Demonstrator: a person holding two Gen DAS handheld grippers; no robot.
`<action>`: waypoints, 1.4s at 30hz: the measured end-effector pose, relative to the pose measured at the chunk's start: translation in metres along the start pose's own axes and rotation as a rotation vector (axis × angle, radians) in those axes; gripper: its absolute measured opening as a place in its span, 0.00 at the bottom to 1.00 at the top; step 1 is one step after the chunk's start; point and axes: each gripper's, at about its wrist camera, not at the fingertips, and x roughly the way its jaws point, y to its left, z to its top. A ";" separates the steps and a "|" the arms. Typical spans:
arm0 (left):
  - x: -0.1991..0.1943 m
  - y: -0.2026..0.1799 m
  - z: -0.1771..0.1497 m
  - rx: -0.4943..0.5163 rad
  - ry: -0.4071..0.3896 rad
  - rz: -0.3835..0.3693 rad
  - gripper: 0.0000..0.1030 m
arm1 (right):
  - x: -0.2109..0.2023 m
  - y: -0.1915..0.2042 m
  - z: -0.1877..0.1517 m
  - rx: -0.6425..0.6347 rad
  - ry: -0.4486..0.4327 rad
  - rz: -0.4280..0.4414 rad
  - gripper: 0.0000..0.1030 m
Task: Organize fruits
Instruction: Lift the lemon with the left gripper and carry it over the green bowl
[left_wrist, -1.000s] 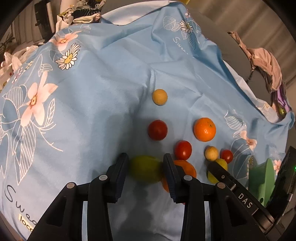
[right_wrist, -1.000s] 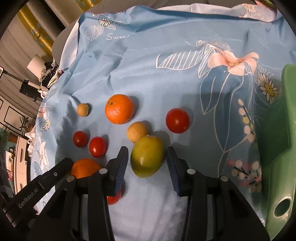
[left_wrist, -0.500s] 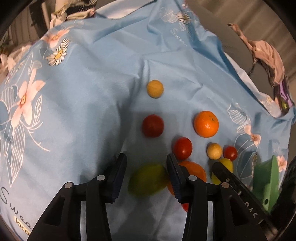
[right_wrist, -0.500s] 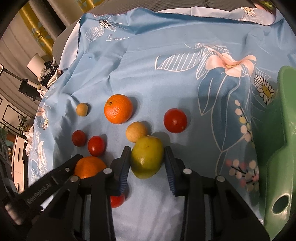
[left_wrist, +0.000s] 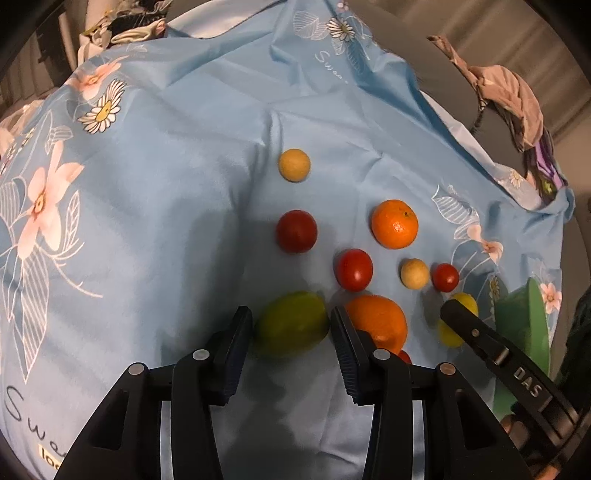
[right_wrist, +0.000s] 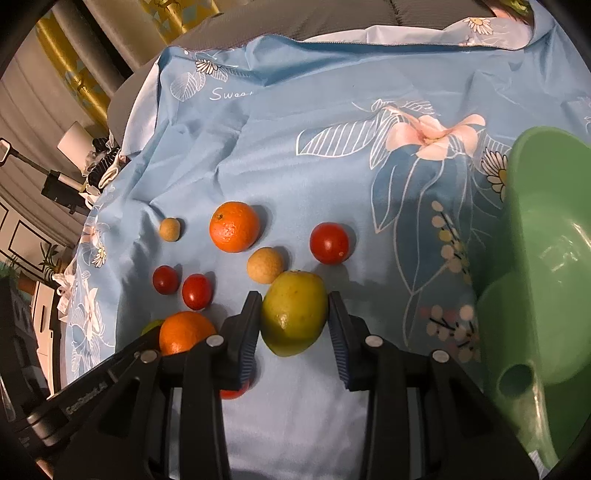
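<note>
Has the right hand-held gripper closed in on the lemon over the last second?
Yes. The right hand-held gripper narrowed onto the yellow-green lemon, which stayed beside the tan ball.

Two lemons (right_wrist: 294, 312) (left_wrist: 291, 324), two oranges (right_wrist: 234, 226) (right_wrist: 184, 331), two beige balls (right_wrist: 265, 264) (right_wrist: 169, 229), five tomatoes (right_wrist: 329, 243) (right_wrist: 197, 291) (right_wrist: 165, 279) (right_wrist: 232, 393).

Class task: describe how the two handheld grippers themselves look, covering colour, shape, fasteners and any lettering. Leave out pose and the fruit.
Both the left gripper and the right gripper are matte black plastic, with angular arms joined by round silver rivets. Their fingers carry dark blue ribbed pads. Seen from the other camera, the right gripper's side reads "DAS" and the left one's "GenRobot.AI" in pale letters. No cables or sleeves show.
</note>
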 end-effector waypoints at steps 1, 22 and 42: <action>0.001 -0.001 0.000 0.010 -0.006 0.006 0.42 | -0.001 -0.001 -0.001 0.001 -0.001 -0.001 0.35; -0.040 -0.033 -0.015 0.158 -0.213 0.056 0.38 | -0.035 0.001 -0.002 0.003 -0.083 0.046 0.35; -0.103 -0.092 -0.027 0.243 -0.411 -0.077 0.38 | -0.118 -0.017 -0.006 -0.004 -0.285 0.091 0.35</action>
